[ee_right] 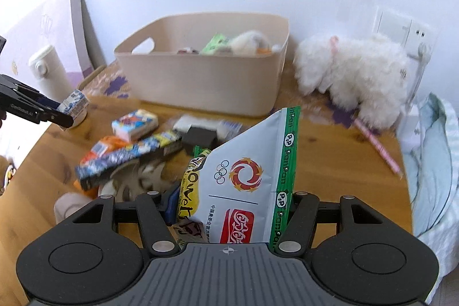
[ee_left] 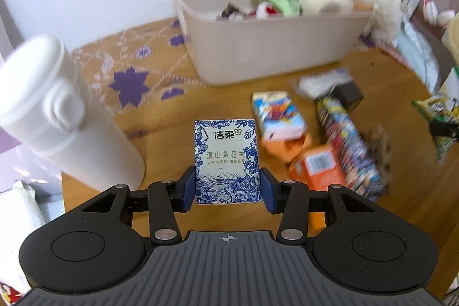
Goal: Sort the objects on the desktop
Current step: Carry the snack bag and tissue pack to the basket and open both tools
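Note:
My left gripper (ee_left: 226,188) is shut on a blue-and-white tissue pack (ee_left: 226,159), with a blue pad pressed on each side, and holds it above the wooden table (ee_left: 160,139). From the right wrist view the same gripper (ee_right: 61,112) and pack (ee_right: 75,102) hang at the far left. My right gripper (ee_right: 229,205) is shut on a white, green-edged snack bag (ee_right: 246,162) with a yellow packet against it; its right finger is hidden behind the bag. A beige bin (ee_left: 258,48) (ee_right: 200,82) stands at the back, holding a plush toy and a green packet.
A white flask (ee_left: 57,119) stands at the left. On the table lie a colourful tissue pack (ee_left: 276,113), an orange packet (ee_left: 315,165), a long printed box (ee_left: 347,145) and a black box (ee_right: 200,138). A white plush dog (ee_right: 352,76) and a pink pen (ee_right: 378,148) are right of the bin.

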Demonstrator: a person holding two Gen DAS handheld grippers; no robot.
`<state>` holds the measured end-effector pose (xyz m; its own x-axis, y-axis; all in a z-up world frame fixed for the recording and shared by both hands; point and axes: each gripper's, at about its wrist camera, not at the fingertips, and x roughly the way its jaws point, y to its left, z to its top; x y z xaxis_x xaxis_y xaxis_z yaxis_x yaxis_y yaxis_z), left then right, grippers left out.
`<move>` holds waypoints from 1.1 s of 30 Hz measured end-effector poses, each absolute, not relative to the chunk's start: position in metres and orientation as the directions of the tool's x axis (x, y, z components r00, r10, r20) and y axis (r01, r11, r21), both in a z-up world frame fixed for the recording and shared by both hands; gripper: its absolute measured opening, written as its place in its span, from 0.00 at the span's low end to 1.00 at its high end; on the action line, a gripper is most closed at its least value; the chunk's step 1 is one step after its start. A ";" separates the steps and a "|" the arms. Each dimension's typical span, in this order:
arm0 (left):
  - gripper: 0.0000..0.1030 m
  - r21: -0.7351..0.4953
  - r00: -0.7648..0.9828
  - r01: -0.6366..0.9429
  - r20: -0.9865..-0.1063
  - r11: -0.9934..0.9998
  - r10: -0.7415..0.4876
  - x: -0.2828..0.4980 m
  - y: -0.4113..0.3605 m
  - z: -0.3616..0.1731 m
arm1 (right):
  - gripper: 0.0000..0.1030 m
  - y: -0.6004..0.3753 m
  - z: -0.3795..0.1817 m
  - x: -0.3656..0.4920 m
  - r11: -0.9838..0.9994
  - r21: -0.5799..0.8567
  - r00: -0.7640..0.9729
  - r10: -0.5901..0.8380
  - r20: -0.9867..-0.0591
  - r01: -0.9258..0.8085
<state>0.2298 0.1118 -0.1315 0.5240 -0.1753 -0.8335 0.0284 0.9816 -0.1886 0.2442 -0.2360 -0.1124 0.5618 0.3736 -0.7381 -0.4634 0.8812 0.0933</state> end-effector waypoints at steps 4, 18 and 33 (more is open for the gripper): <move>0.45 -0.192 0.571 0.054 -0.799 0.980 -0.188 0.239 0.109 -0.108 | 0.57 -0.237 -0.098 0.256 0.886 0.083 0.593 0.372 -0.714 -0.456; 0.45 -0.137 0.680 0.084 -0.716 0.987 -0.158 0.306 0.101 -0.043 | 0.57 -0.220 -0.043 0.323 0.881 0.017 0.683 0.379 -0.625 -0.473; 0.45 -0.094 0.711 0.061 -0.694 0.994 -0.109 0.367 0.090 -0.033 | 0.57 -0.187 -0.028 0.393 0.893 0.037 0.704 0.379 -0.601 -0.449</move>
<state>0.3672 0.0899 -0.0329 0.7112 -0.1094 -0.6944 0.0611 0.9937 -0.0939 0.3932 -0.1871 -0.0279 0.7039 0.3788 -0.6009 -0.4487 0.8929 0.0372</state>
